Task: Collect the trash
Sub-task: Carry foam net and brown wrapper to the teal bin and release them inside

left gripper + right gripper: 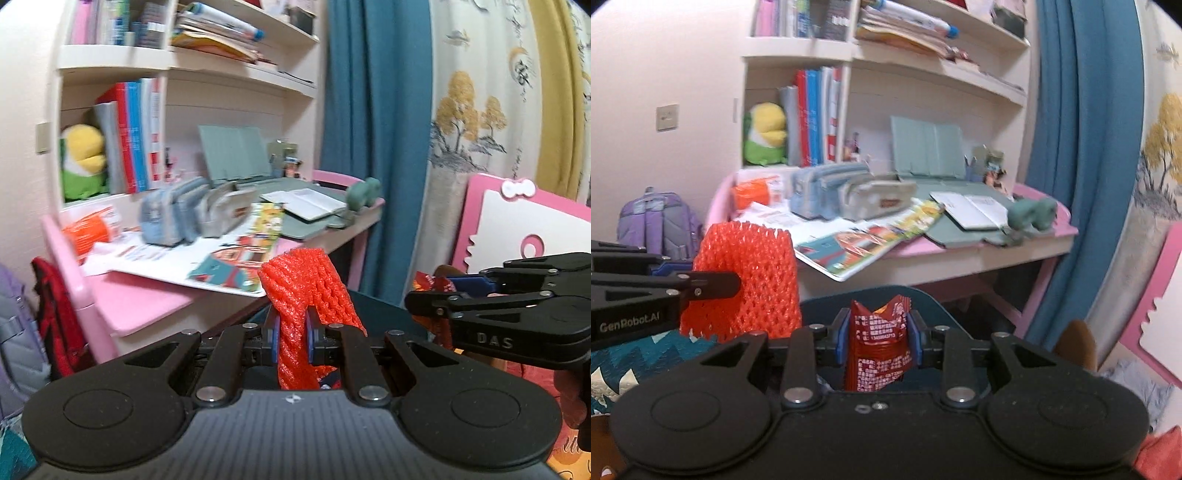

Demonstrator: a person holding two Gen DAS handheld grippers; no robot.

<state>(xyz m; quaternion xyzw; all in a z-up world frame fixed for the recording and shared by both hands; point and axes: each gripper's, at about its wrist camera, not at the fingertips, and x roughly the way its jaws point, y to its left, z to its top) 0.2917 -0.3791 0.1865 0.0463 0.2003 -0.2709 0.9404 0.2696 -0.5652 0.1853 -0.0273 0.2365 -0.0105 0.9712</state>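
My left gripper [291, 332] is shut on a red foam net sleeve [306, 291], which folds over the blue pads and hangs down. The same net [746, 280] shows at the left of the right wrist view, held by the left gripper [713, 286]. My right gripper [878, 336] is shut on a crumpled red snack wrapper [879, 343] with white print. It shows at the right of the left wrist view [436, 299], its wrapper [430, 282] partly hidden. Both grippers hover side by side in front of the desk, above a dark blue bin rim [923, 299].
A pink desk [1015, 251] ahead holds pencil cases [849, 192], an open notebook [975, 210], a picture book [871, 240] and an orange pack [753, 192]. Shelves with books stand behind. A blue curtain [1078, 147] hangs right, a purple backpack [657, 225] sits left.
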